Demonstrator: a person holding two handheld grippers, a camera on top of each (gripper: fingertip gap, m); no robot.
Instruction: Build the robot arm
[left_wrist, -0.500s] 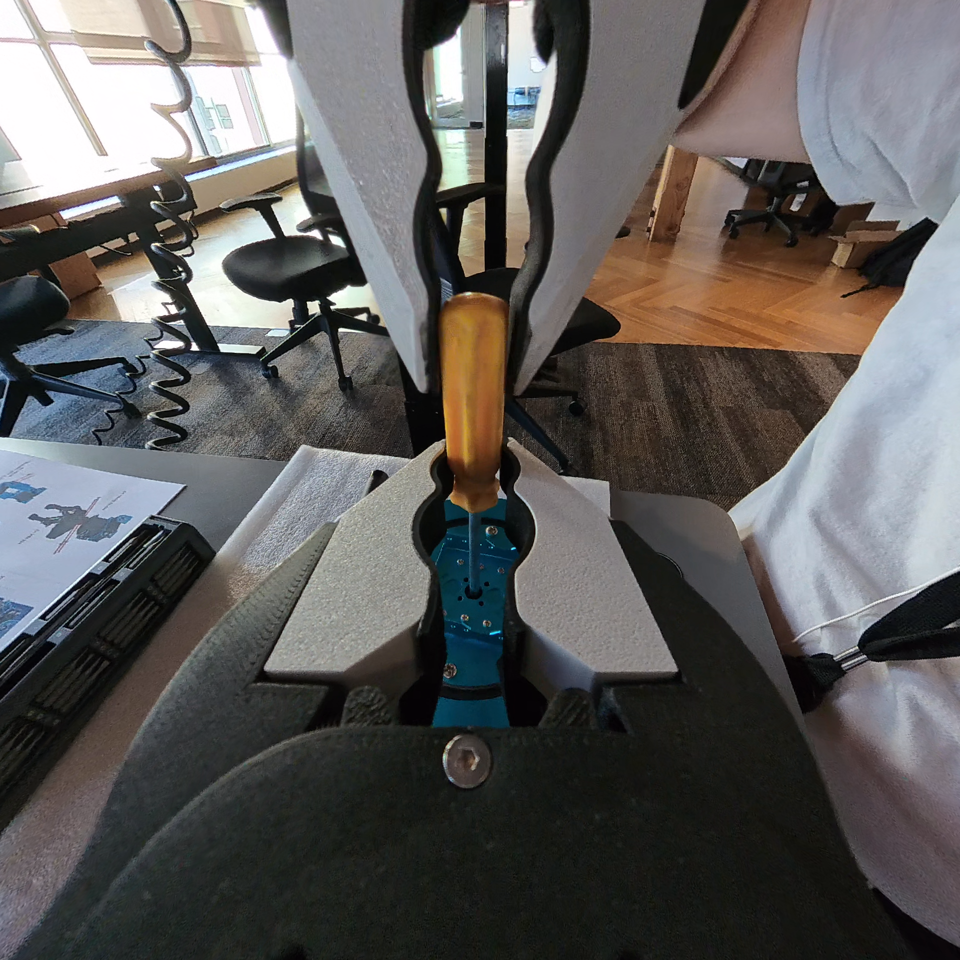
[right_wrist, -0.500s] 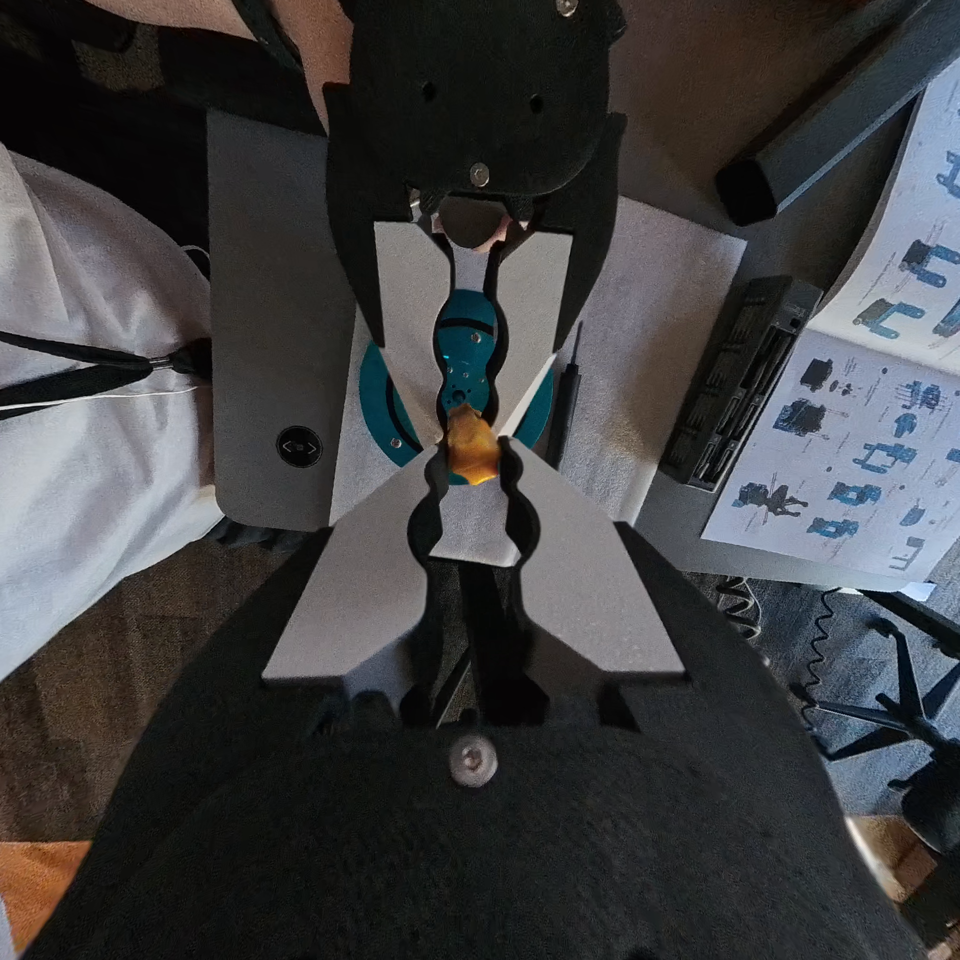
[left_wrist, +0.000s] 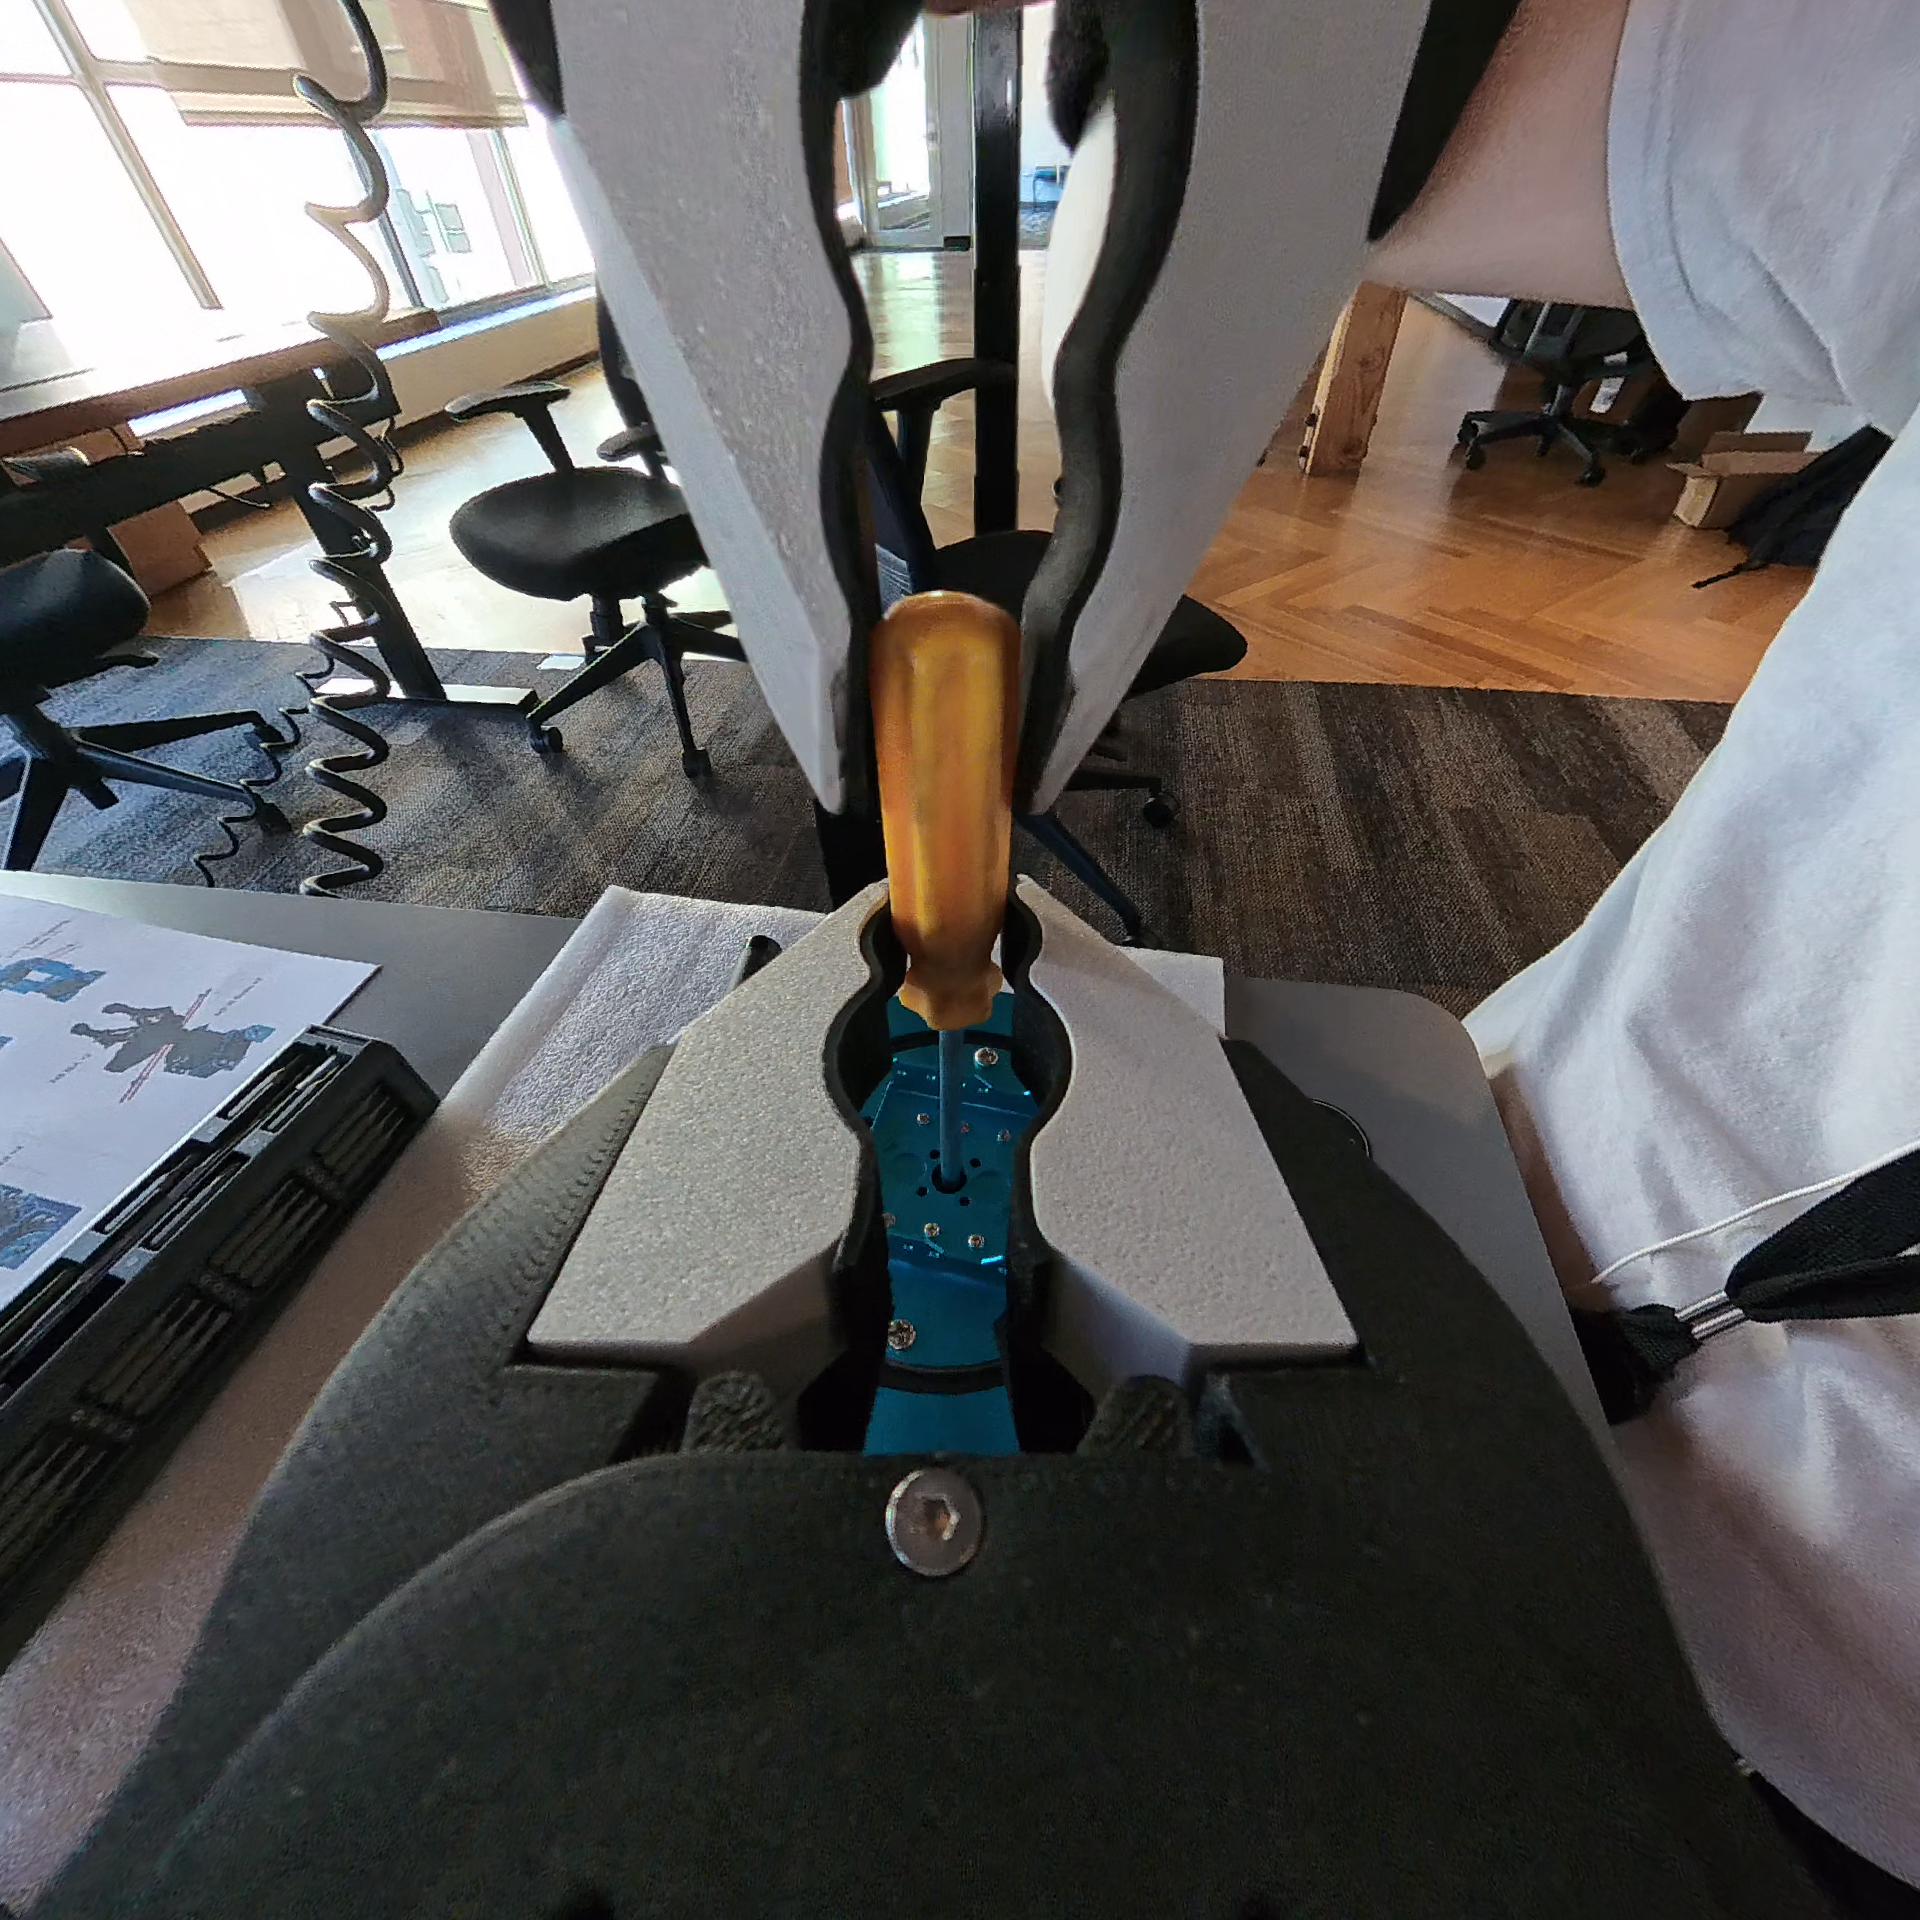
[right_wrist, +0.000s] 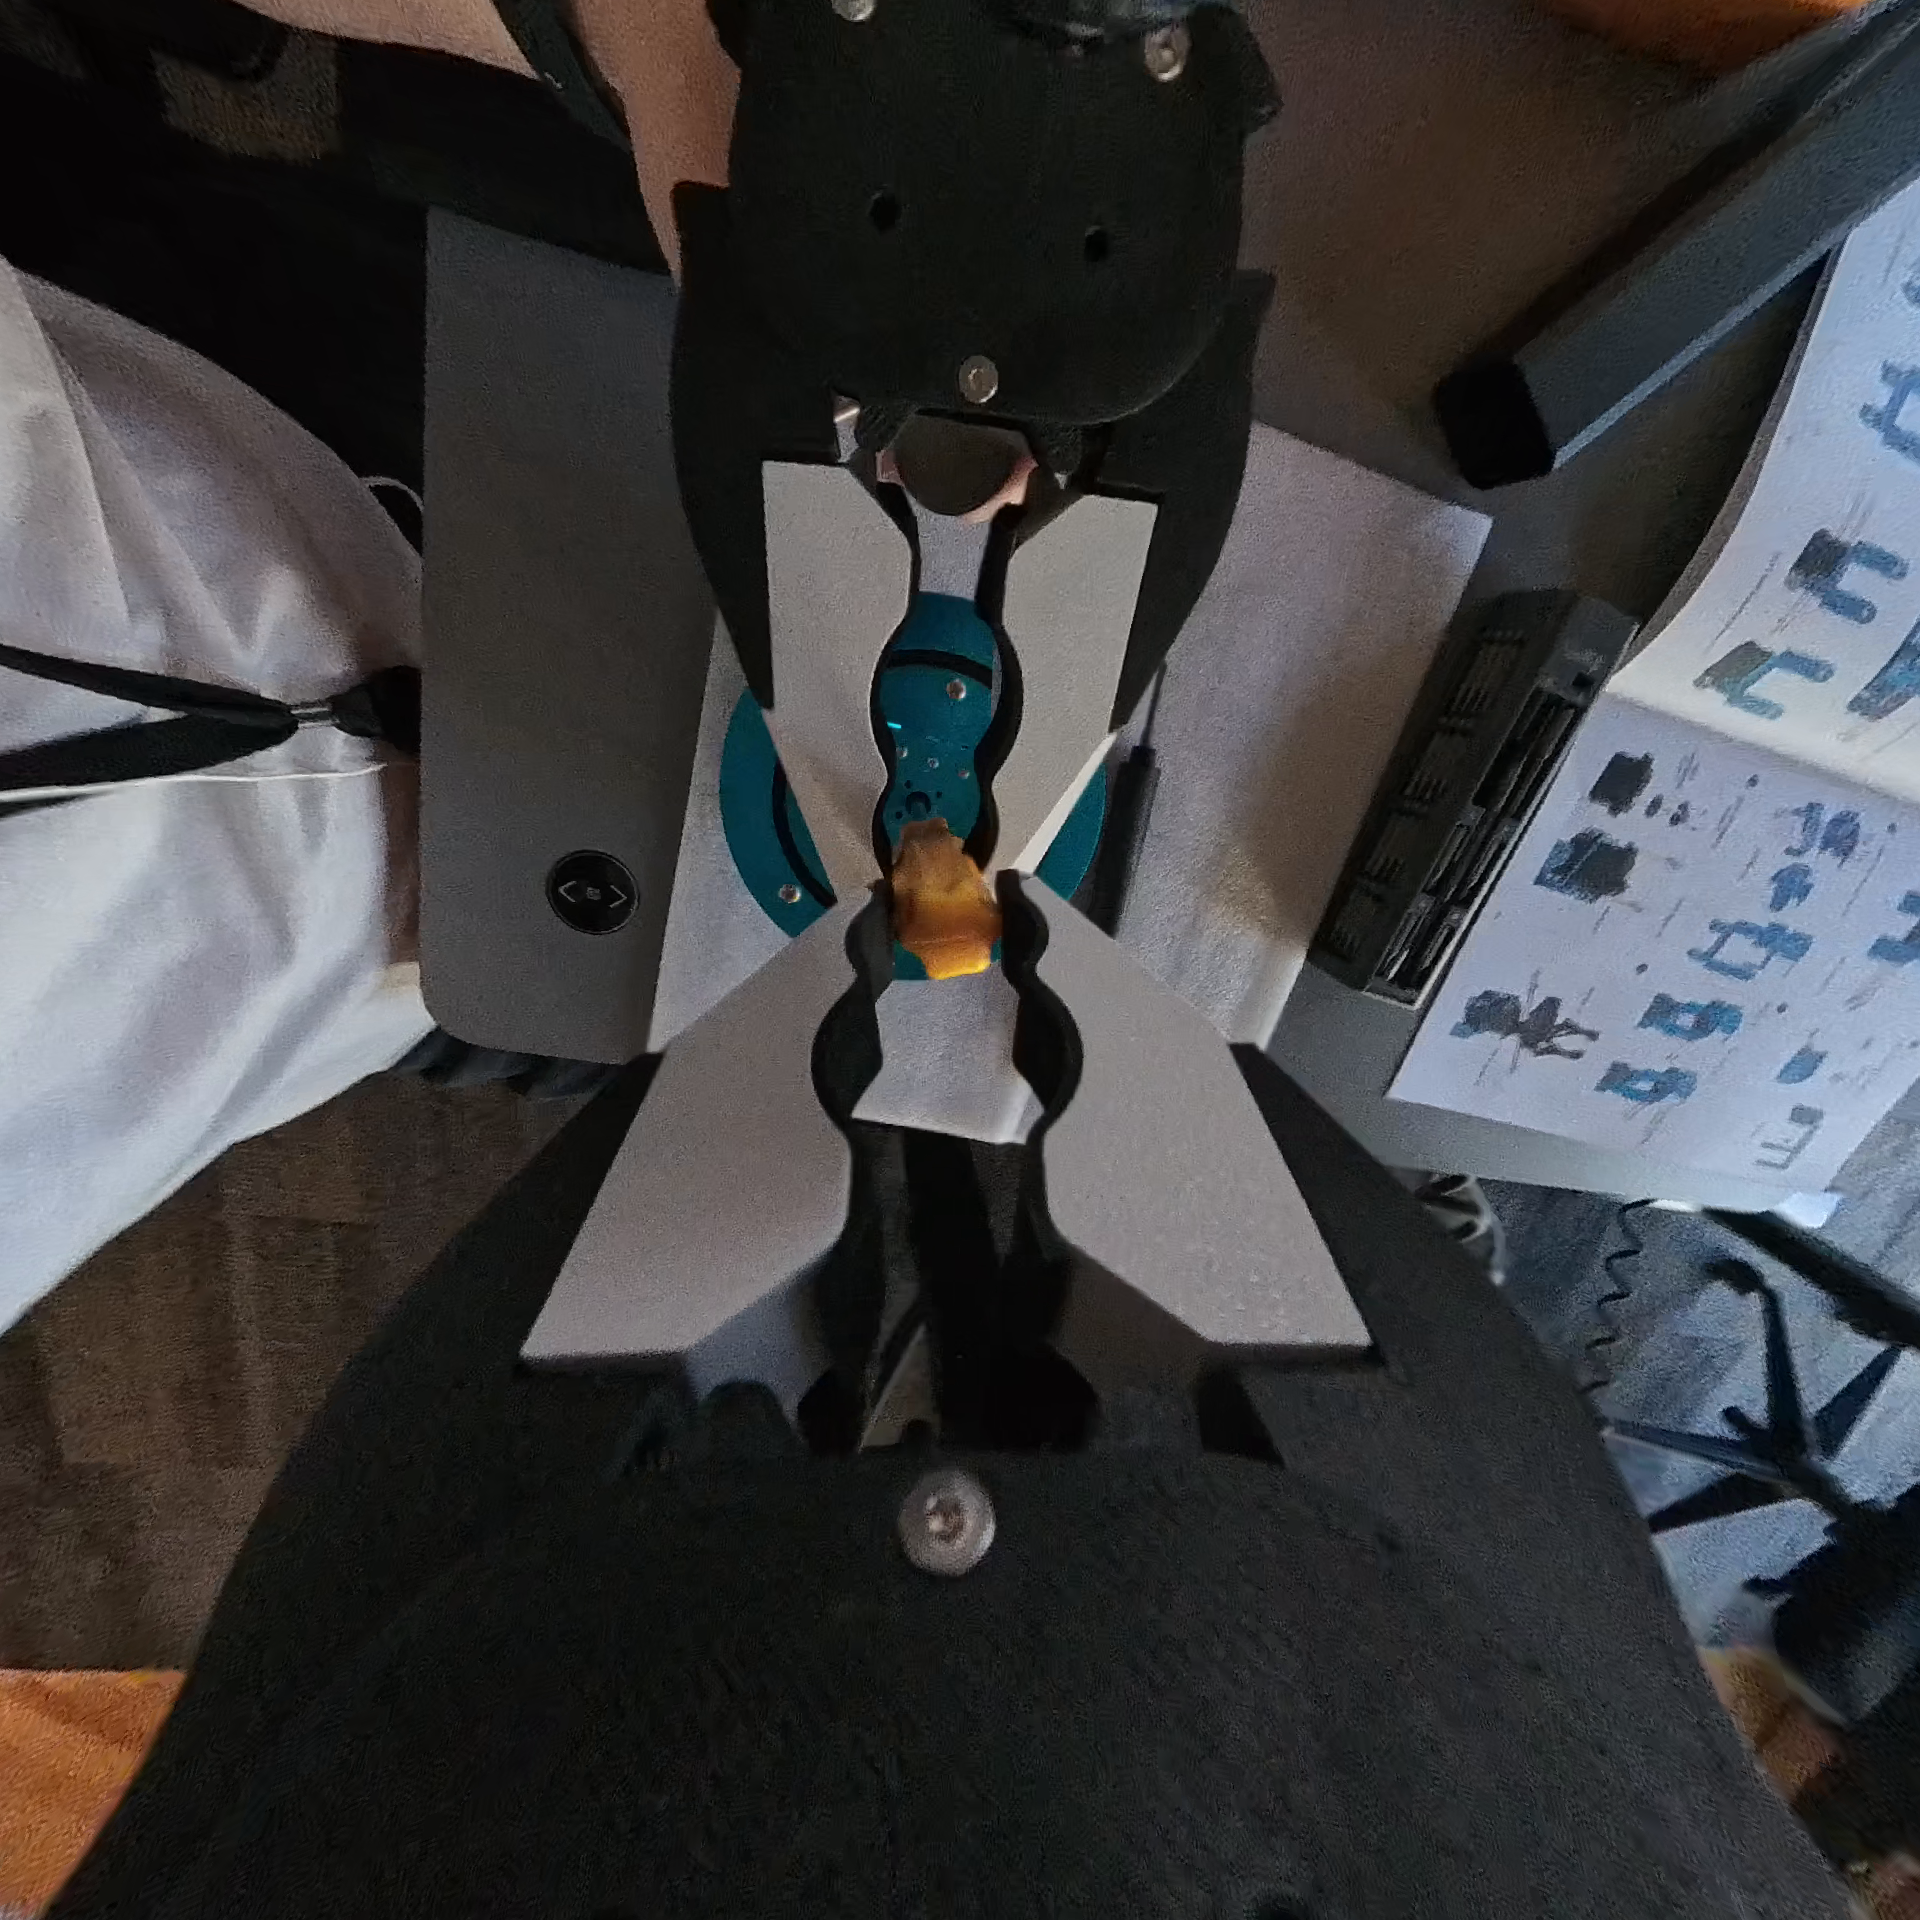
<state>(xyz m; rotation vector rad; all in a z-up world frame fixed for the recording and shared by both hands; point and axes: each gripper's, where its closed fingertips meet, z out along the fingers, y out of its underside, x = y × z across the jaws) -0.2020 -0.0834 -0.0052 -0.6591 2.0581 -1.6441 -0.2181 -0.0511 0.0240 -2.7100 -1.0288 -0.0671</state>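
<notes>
My right gripper (right_wrist: 940, 896) is shut on the amber handle of a screwdriver (right_wrist: 945, 935) and holds it upright. In the left wrist view it comes down from above (left_wrist: 940, 800), with the screwdriver (left_wrist: 943, 727) standing with its thin shaft in the centre hole of a blue metal part (left_wrist: 977, 1216). My left gripper (left_wrist: 948, 914) lies low over the white foam pad (left_wrist: 644, 966) and is shut on that blue part. From above, the left gripper (right_wrist: 940, 831) clamps the raised piece on a round blue disc (right_wrist: 753, 790).
A black bit case (left_wrist: 156, 1247) and a printed instruction sheet (left_wrist: 125, 1039) lie to the left. A thin black tool (right_wrist: 1138, 790) rests on the pad. A person in a white shirt (left_wrist: 1714, 935) stands close on the right. Office chairs (left_wrist: 582, 530) stand beyond the table edge. The tips of one gripper are about 4 centimeters away from the tips of the other.
My right gripper has turned and shifted slightly on the screwdriver, and its view is a little blurred. The left gripper and the blue part have not moved.
</notes>
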